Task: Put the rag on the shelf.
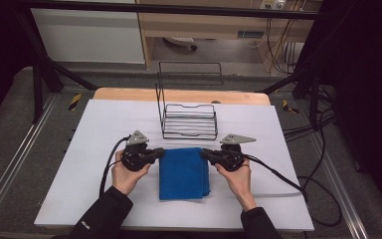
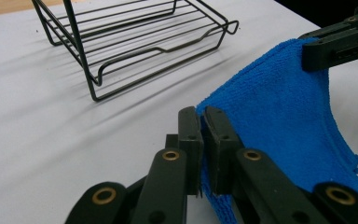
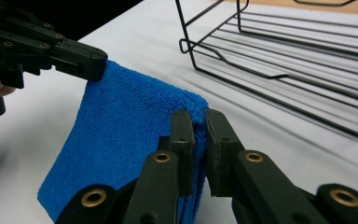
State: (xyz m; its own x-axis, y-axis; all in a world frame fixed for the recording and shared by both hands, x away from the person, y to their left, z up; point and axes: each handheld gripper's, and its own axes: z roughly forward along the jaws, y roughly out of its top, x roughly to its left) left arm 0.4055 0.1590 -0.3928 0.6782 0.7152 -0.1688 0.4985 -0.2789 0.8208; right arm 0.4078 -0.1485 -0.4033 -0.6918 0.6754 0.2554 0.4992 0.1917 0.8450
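Clamped at its two far corners by the closed left gripper and right gripper, the folded blue towel hangs just short of the wire rack directly beyond on the bench.

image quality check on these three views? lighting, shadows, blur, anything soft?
High view: dim, edges near black, slightly soft; white table sheet evenly lit. Left gripper view: sharp on the blue towel, wire rack casts soft striped shadows, left gripper close and faintly soft. Right gripper view: similar, right gripper dark, no glare.
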